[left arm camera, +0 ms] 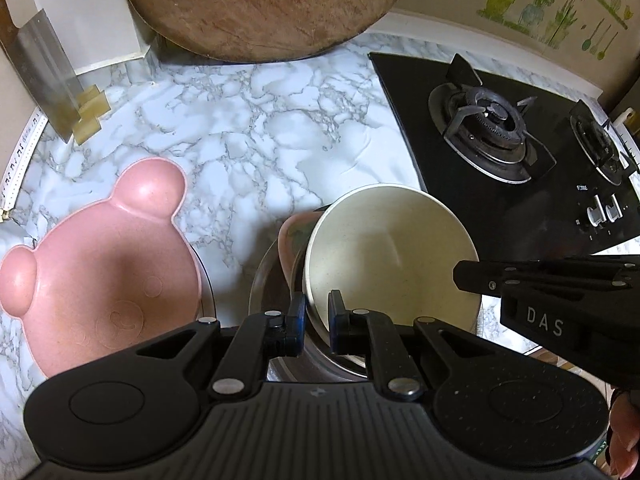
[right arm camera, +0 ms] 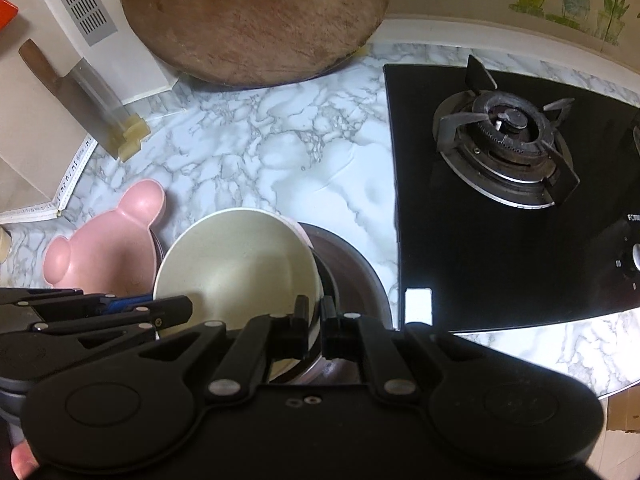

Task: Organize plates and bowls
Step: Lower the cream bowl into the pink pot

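Cream round bowl point(left arm camera: 390, 256), tilted, near centre of the left wrist view, nested with a pink bowl point(left arm camera: 289, 242) in a steel bowl point(left arm camera: 264, 280) on the white marble countertop point(left arm camera: 240, 128). Left gripper point(left arm camera: 316, 312) closed on the near rim of the cream bowl, one finger outside, one inside. Right gripper point(left arm camera: 464, 278) entering from the right, closed at the right rim of the same bowl. Pink bear-shaped plate point(left arm camera: 100, 280) at near left. Black gas stove point(left arm camera: 500, 140) at far right, round wooden board point(left arm camera: 260, 8) far behind.

Seen from the right wrist: cream bowl point(right arm camera: 240, 264) near centre, right gripper point(right arm camera: 316, 314) shut on its right rim together with the steel bowl rim point(right arm camera: 340, 264). Left gripper point(right arm camera: 176, 306) closed at the left rim. Bear plate point(right arm camera: 108, 252) to the left, stove point(right arm camera: 500, 184) to the right.
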`<state>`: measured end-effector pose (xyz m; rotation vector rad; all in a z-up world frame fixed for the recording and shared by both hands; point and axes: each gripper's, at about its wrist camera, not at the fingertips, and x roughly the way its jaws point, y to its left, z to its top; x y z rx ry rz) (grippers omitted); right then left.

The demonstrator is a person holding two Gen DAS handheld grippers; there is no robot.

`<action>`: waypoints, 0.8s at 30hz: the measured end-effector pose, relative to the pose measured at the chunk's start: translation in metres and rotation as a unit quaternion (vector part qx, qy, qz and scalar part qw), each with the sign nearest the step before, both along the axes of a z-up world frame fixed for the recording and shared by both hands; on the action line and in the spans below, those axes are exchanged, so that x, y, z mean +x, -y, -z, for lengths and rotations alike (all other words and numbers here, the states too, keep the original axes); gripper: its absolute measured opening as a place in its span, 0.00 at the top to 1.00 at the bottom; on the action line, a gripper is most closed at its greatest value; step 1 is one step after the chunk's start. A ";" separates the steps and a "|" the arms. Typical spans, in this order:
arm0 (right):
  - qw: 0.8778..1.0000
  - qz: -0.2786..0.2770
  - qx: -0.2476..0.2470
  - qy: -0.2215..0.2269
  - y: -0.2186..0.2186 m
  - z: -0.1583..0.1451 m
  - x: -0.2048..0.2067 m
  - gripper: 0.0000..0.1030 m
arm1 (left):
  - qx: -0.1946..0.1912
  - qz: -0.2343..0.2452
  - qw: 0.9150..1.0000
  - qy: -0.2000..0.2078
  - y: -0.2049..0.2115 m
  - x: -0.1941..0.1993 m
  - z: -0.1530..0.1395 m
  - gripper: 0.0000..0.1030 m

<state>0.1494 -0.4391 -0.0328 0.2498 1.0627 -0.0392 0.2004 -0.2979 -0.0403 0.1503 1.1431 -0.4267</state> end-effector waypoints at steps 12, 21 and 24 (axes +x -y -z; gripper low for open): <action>1.000 -0.009 -0.004 -0.019 -0.004 0.015 0.005 0.93 | 0.012 0.011 1.000 0.005 0.001 0.005 0.008 0.90; 1.000 -0.012 -0.011 -0.016 -0.007 0.013 0.004 0.84 | 0.000 0.010 1.000 0.006 -0.008 0.005 0.008 0.90; 1.000 -0.013 -0.010 -0.012 -0.008 0.010 0.001 0.82 | -0.009 0.012 1.000 0.013 -0.014 0.002 0.002 0.90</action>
